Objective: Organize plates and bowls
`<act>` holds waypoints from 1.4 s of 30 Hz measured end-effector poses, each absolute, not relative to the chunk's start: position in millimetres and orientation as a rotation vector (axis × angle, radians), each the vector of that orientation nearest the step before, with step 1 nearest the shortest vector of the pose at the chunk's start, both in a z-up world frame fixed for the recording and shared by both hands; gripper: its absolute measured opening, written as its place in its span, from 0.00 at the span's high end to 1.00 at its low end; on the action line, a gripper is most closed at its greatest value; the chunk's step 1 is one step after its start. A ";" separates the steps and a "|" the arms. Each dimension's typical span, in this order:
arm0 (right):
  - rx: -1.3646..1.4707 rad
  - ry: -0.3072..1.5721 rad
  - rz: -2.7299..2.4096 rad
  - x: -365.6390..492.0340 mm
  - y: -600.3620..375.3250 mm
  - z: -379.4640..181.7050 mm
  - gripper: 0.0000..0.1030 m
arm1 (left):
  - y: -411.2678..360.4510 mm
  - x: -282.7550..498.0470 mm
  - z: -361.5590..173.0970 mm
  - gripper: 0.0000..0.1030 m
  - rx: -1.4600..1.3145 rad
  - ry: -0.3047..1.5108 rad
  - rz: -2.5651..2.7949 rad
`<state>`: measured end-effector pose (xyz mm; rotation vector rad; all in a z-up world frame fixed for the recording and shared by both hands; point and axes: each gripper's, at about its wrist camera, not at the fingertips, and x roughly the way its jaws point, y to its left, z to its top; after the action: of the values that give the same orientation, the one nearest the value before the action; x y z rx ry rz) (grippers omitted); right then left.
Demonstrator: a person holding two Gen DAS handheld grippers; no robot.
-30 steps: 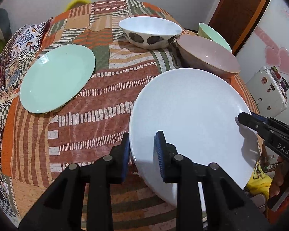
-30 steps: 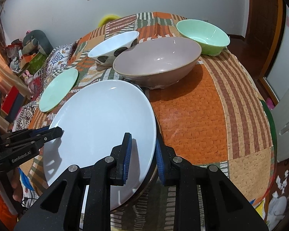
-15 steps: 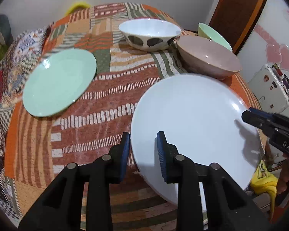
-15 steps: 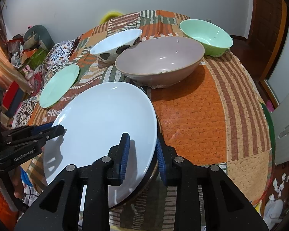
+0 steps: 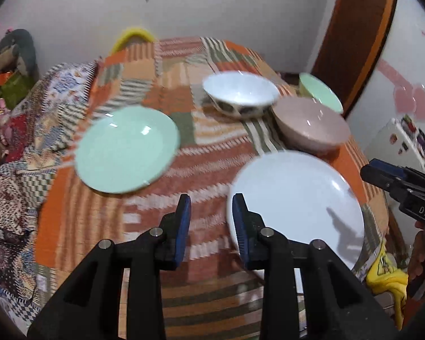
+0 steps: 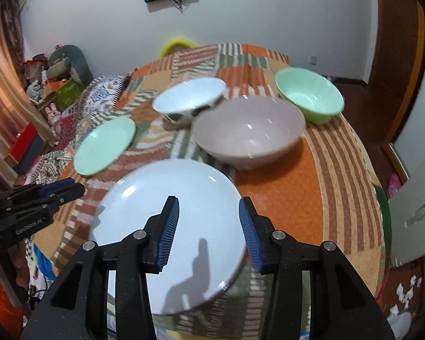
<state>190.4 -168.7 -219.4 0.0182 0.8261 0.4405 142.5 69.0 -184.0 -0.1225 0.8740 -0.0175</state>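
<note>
Both wrist views are smeared by motion, so the patchwork tablecloth [image 5: 144, 187] reads as streaks and the dark pattern on one bowl is hard to make out.

At the far left a pile of soft toys and boxes [image 6: 56, 82] sits beyond the table, too blurred to sort out. Next comes the mint-green plate [image 5: 127, 148], lying flat on the cloth and holding nothing. The left gripper [image 5: 209, 226] hangs above the near edge of the table with its jaws opening; only cloth shows through the gap, and its right finger overlaps the rim of the white plate [image 5: 297, 206], though the view does not show whether they touch. That white plate lies at the near edge, bare, its lower rim cut off behind the gripper bodies.

Behind it stand three bowls, all with nothing in them: the white bowl with dark patches [image 6: 188, 103], then the large pinkish-beige bowl [image 6: 249, 130] just beside it, then the mint-green bowl [image 6: 308, 95] farthest right; the left view shows only a sliver of it behind the beige one.

The right gripper [image 6: 209, 232] is above the white plate's right half, jaws opening, pads clear of the rim. A yellow cloth [image 5: 385, 274] hangs below the table edge, partly hidden.
</note>
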 end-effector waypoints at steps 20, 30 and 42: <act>-0.047 0.721 0.735 228.7 -42.6 -187.8 0.52 | 206.5 140.0 -152.8 0.52 -0.167 0.778 0.259; -0.107 0.870 0.766 262.4 7.1 -227.2 0.52 | 247.3 180.8 -202.9 0.52 -0.195 0.874 0.253; -0.178 0.992 0.730 302.2 30.9 -257.7 0.52 | 275.2 226.4 -251.0 0.52 -0.258 0.935 0.213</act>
<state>302.2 30.9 -257.7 -0.1780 0.9920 0.7296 226.4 275.2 -251.0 -0.2575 0.9350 0.2129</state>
